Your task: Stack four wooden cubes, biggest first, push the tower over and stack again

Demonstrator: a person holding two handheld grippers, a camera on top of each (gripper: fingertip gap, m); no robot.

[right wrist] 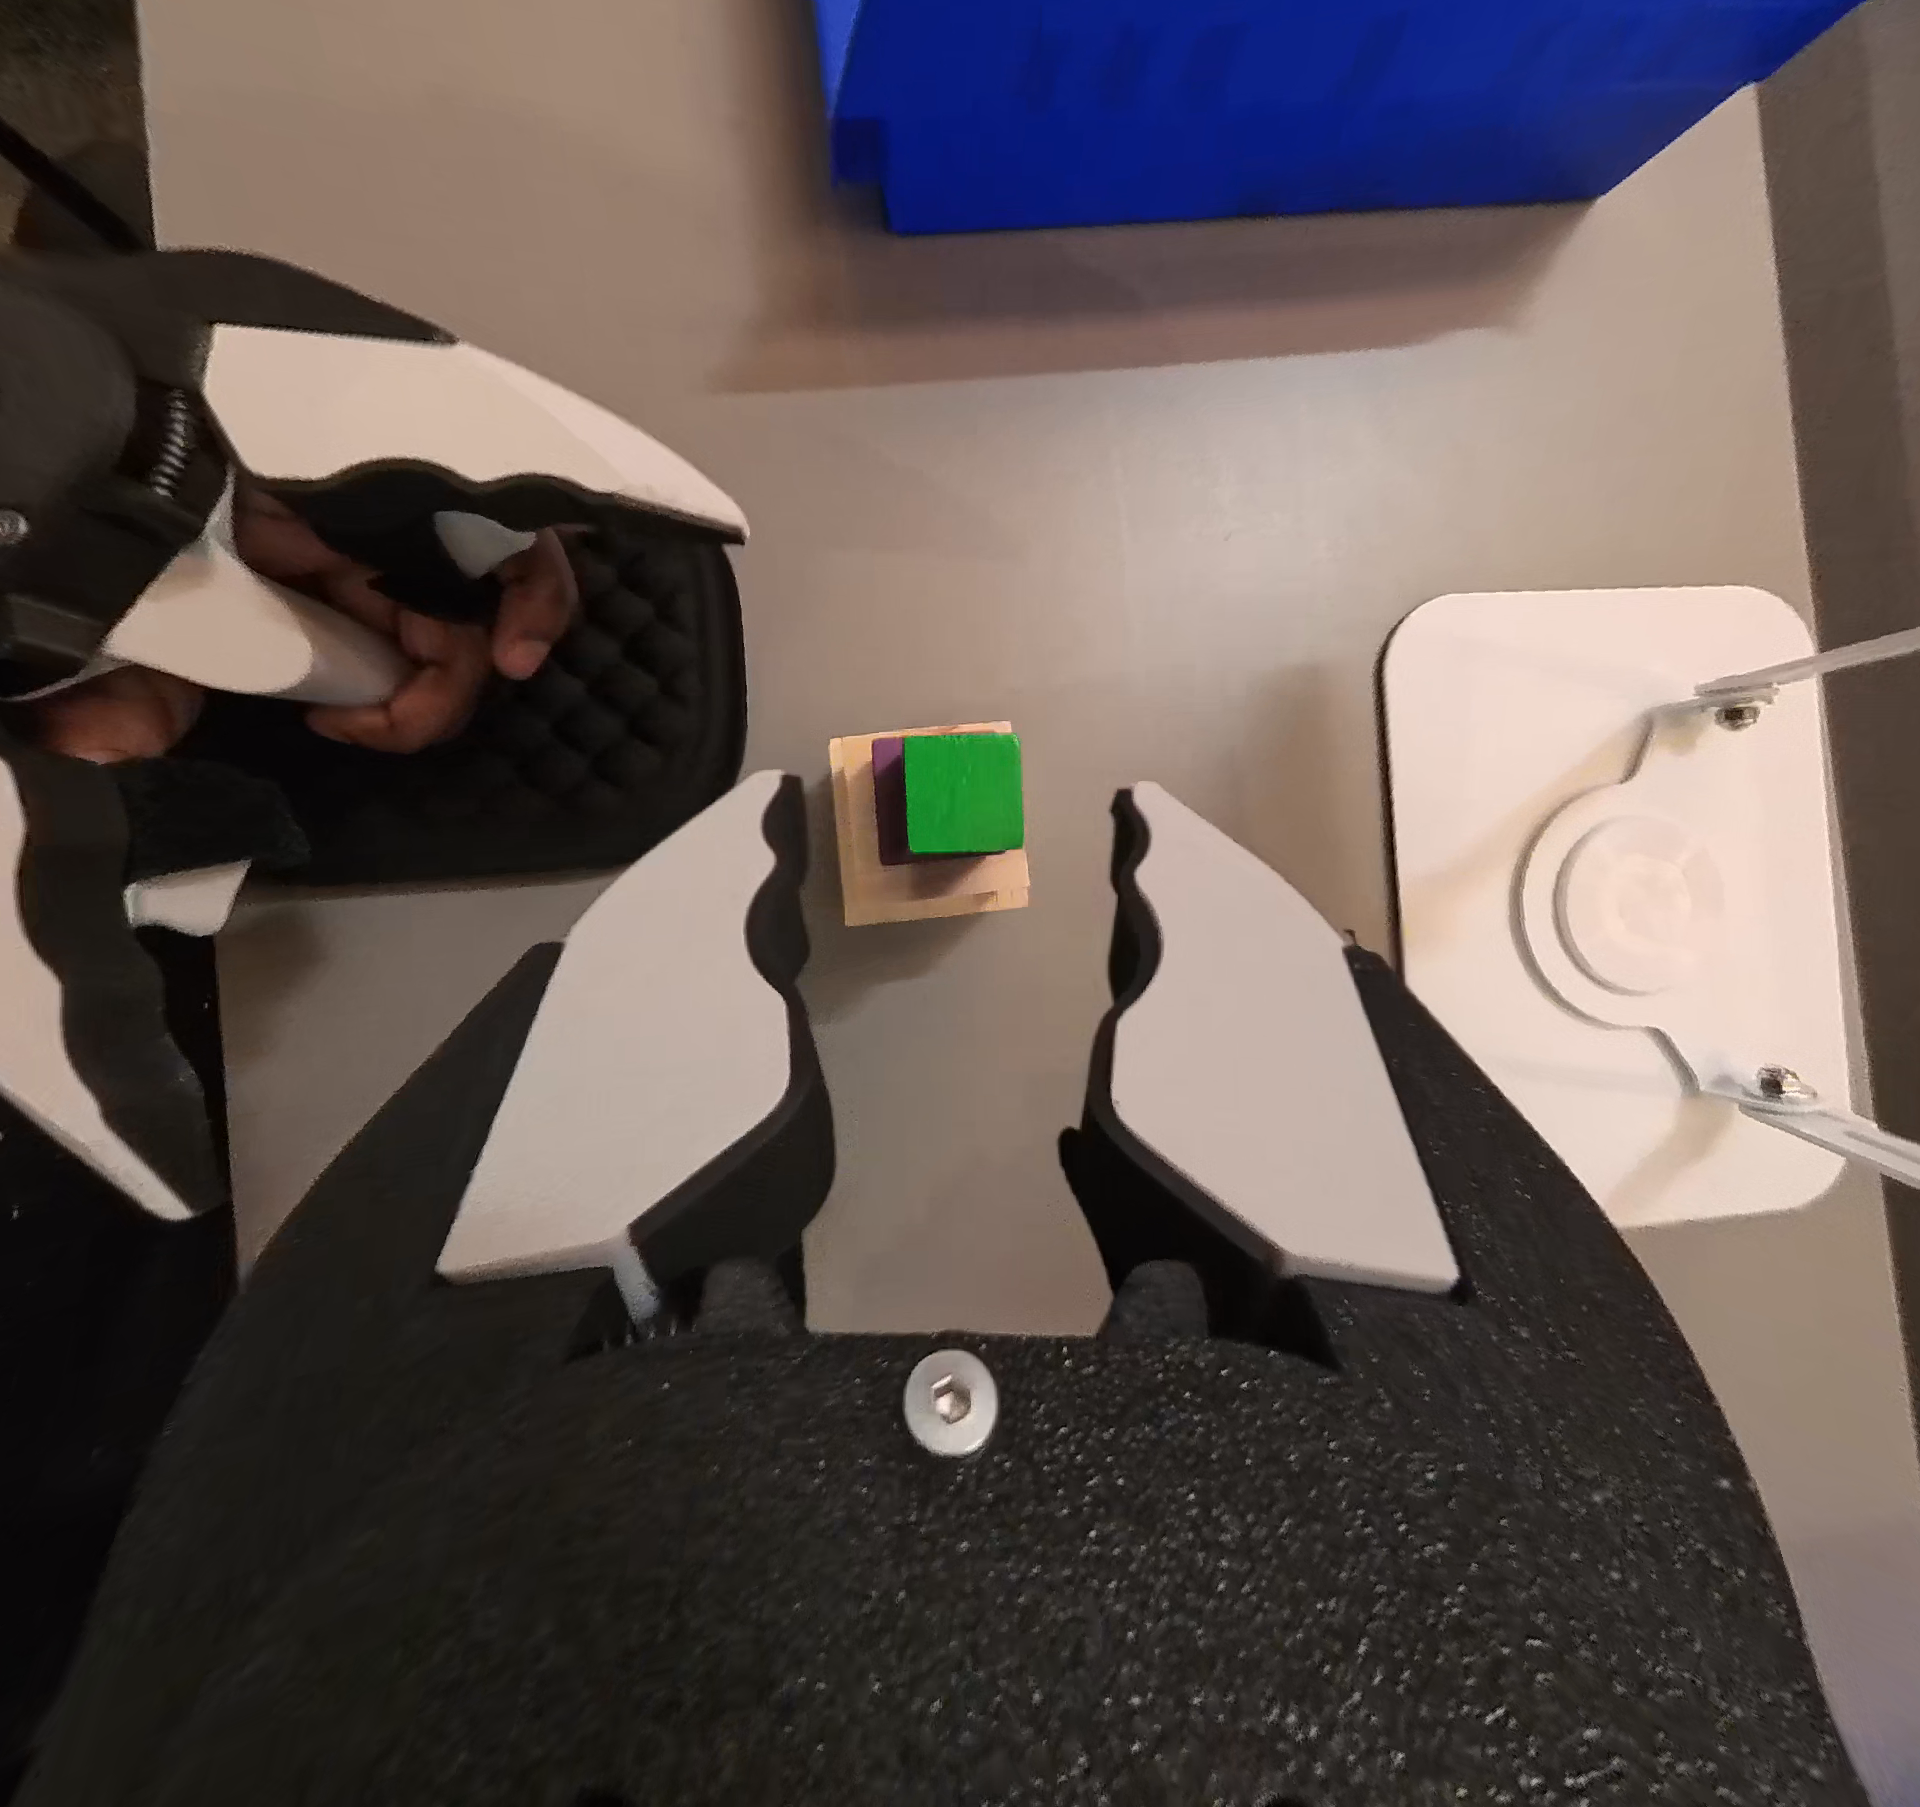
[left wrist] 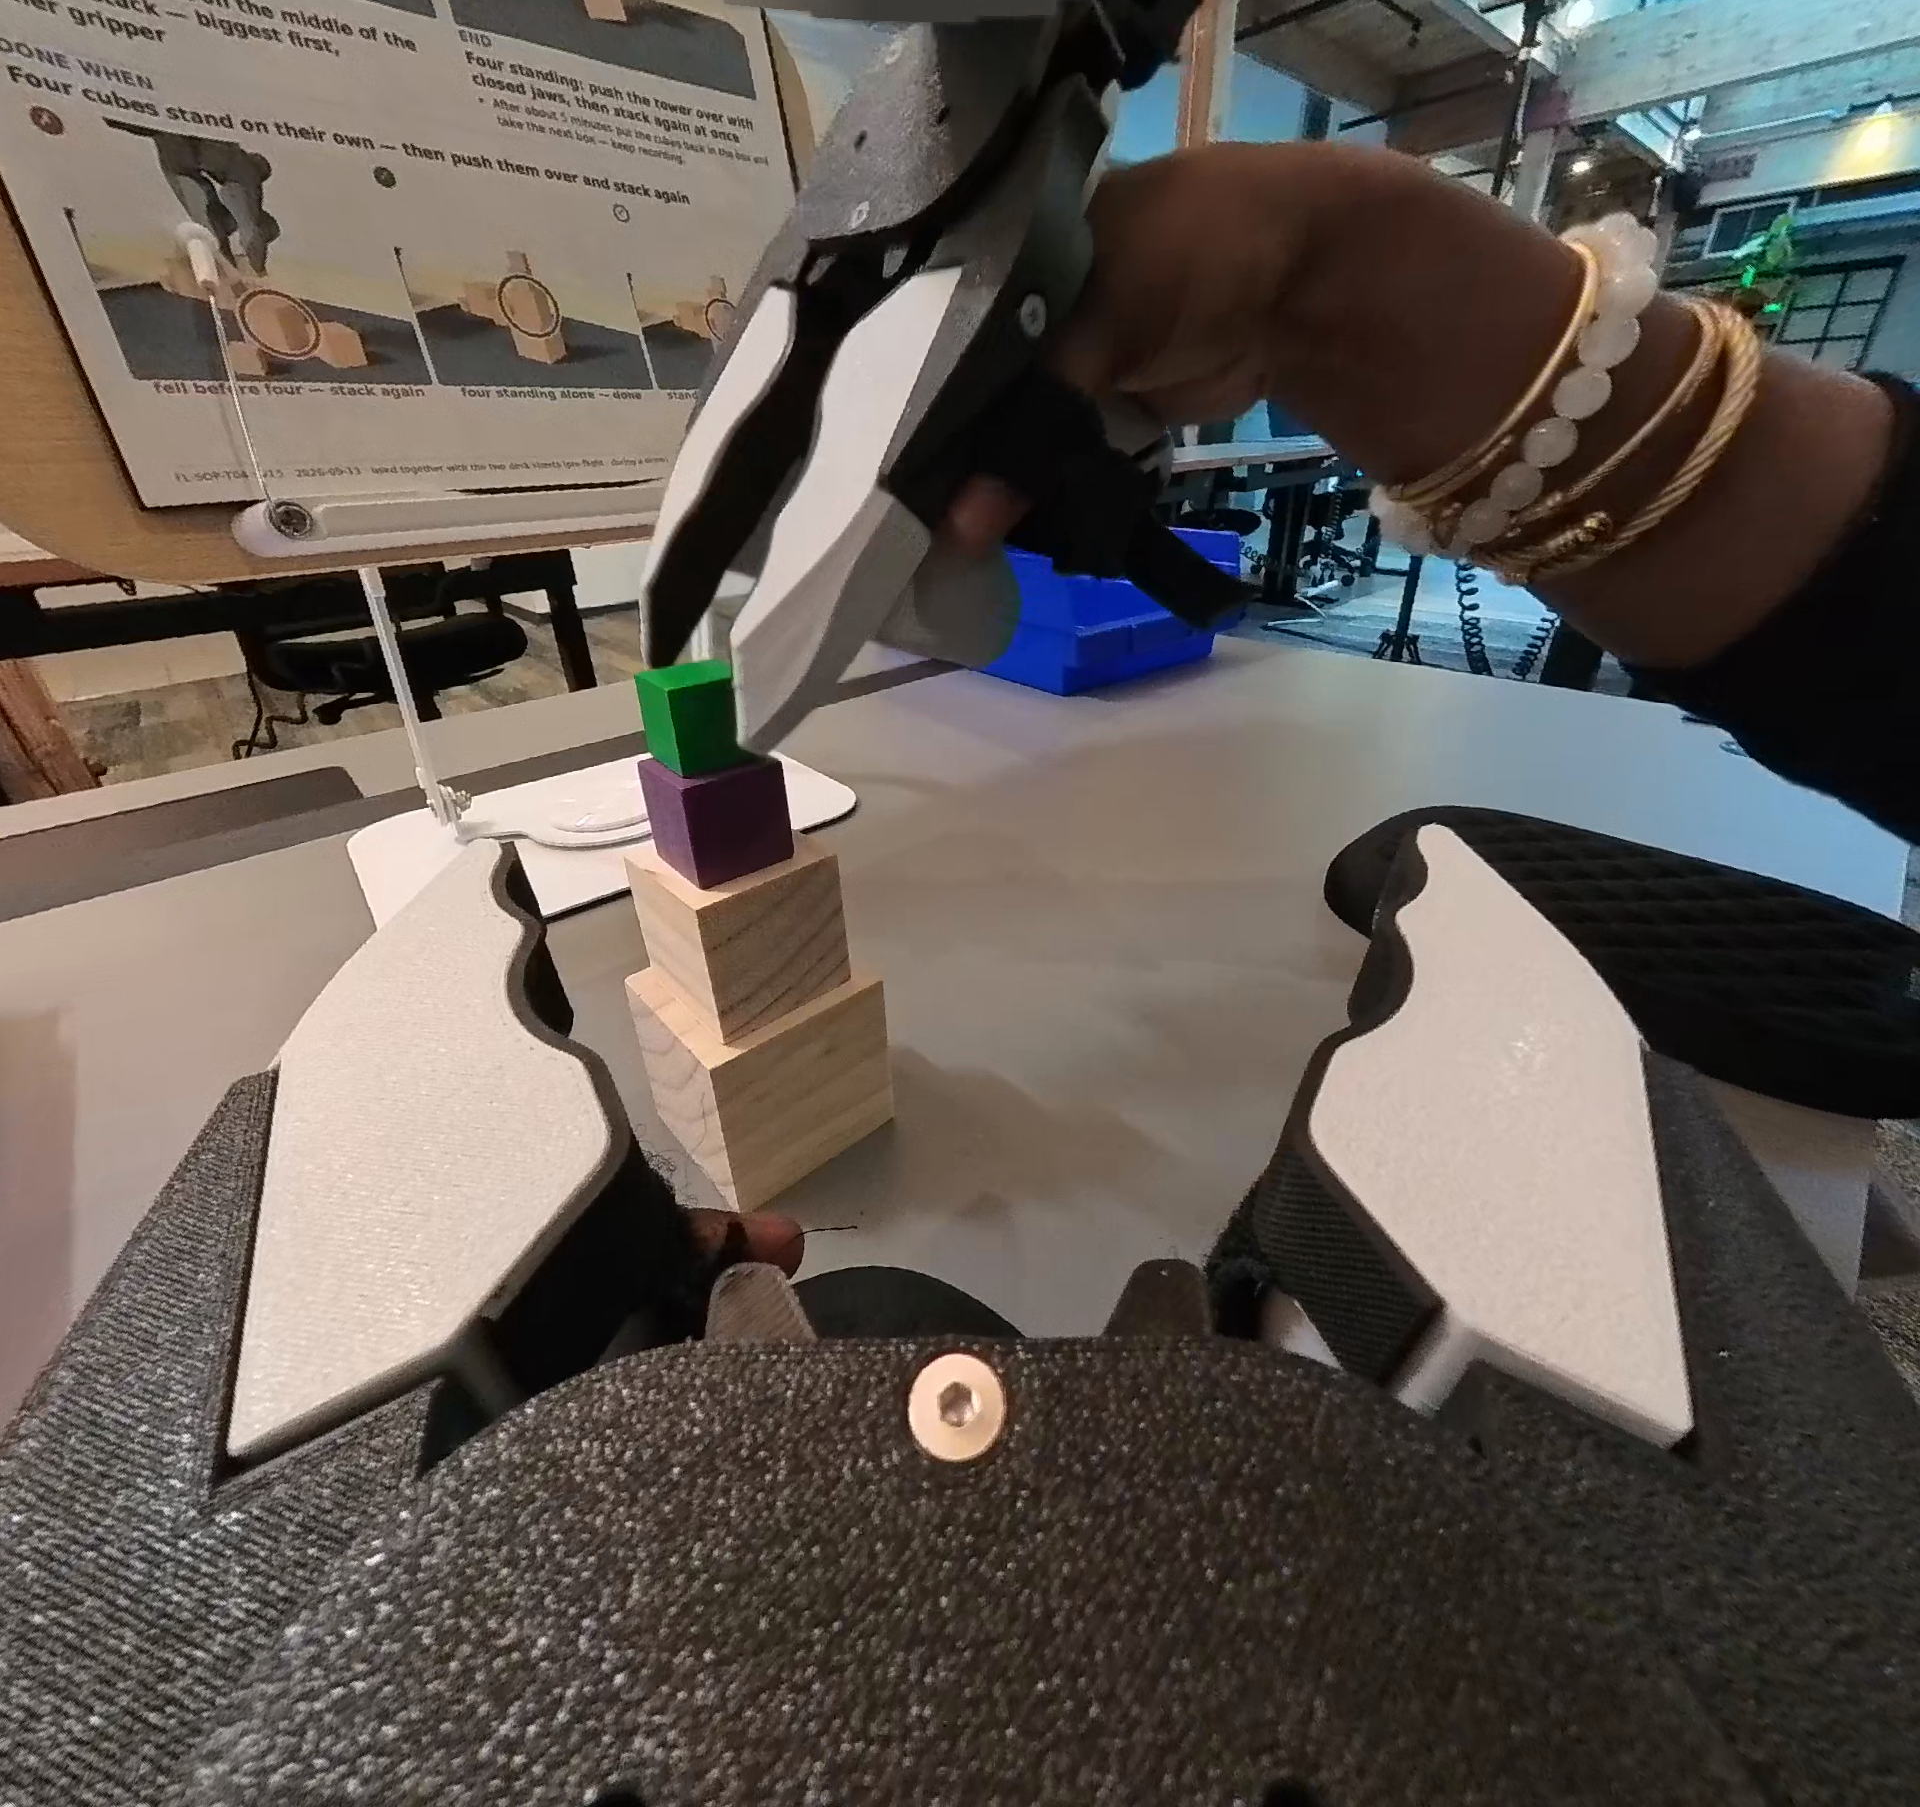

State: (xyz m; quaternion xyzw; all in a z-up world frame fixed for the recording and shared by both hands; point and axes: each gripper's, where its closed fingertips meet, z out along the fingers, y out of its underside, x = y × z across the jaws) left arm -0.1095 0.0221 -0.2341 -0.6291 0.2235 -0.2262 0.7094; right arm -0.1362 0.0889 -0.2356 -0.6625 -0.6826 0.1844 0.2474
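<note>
The right tongs point(left wrist: 717, 708) straddle the green cube point(left wrist: 688, 718) topping the four-cube tower point(left wrist: 758, 978), parted and not pressing. The left tongs point(left wrist: 935, 936) gape empty beside it. A brushing fingertip could topple it.

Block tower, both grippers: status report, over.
Left gripper open wide, low beside the tower. Right gripper open above the green cube, pads clear. Green on purple cube on two wooden cubes, standing. Nothing in the way.

You're in an open-plan workspace: grey worktable point(left wrist: 1195, 822), clamped instruction sheet point(left wrist: 395, 199), blue parts bin point(right wrist: 1299, 64), desks and office chairs behind.
</note>
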